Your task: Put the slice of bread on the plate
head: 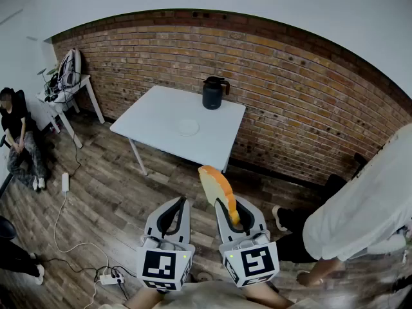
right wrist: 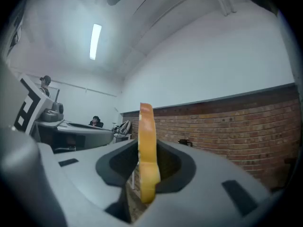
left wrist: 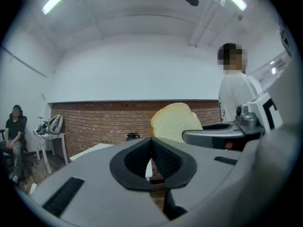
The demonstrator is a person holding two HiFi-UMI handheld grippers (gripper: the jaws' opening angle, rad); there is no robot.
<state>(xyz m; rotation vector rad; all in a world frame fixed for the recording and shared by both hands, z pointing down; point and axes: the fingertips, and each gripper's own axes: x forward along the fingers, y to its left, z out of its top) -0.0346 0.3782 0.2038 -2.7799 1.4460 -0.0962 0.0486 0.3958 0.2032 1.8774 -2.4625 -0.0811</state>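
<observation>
A slice of bread (head: 216, 187) with a golden crust stands upright on edge, and my right gripper (head: 226, 206) is shut on its lower part. In the right gripper view the bread slice (right wrist: 147, 155) shows edge-on between the two dark pads. My left gripper (head: 183, 201) is beside it on the left, shut and empty, its fingertips (left wrist: 152, 144) touching. Both grippers point level above the wooden floor, well short of the white table (head: 161, 111). A small white plate (head: 188, 127) lies near the table's middle. The bread (left wrist: 176, 122) also appears in the left gripper view.
A black kettle (head: 215, 93) stands at the table's far edge by the brick wall (head: 309, 102). A person in a white shirt (head: 364, 208) stands at the right. Another person (head: 16, 134) sits at the far left near a small side table (head: 67, 89). A power strip (head: 111, 277) lies on the floor.
</observation>
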